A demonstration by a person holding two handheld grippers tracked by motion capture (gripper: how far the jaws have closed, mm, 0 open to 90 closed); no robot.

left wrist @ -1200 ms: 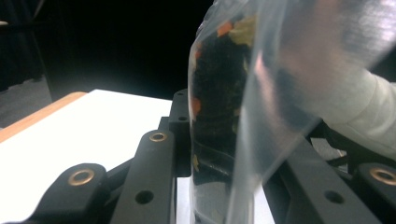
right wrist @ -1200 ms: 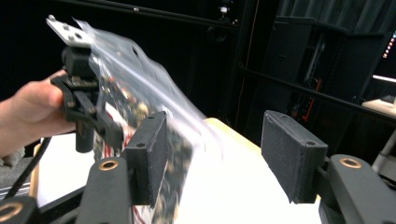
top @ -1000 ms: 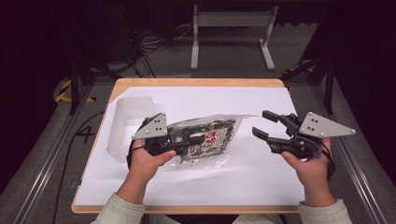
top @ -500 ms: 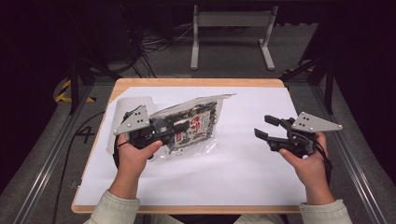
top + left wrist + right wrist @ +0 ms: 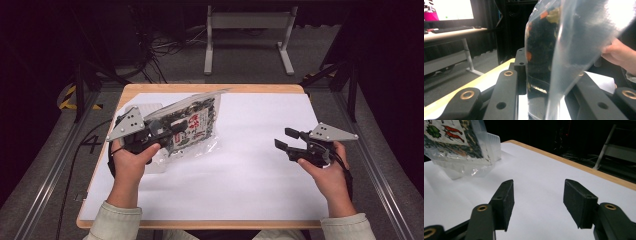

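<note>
Bag [image 5: 187, 125] clamped in left claw [image 5: 165, 131] (monitor [image 5: 449, 10] behind, left gripper view).

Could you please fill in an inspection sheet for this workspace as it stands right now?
Surface: wooden table covered by a white sheet, bare where it shows.
Job's things: clear plastic bag with a dark printed packet inside, lifted and tilted at the left.
Clutter: a clear ribbed plastic container behind the bag.
Grippers: left gripper shut on the bag; right gripper open with nothing between its jaws, low over the sheet.
Cables: a black cable trails off the table's left edge; a tangle on the floor behind.
Surroundings: dark room, grey floor, a metal stand beyond the table.
</note>
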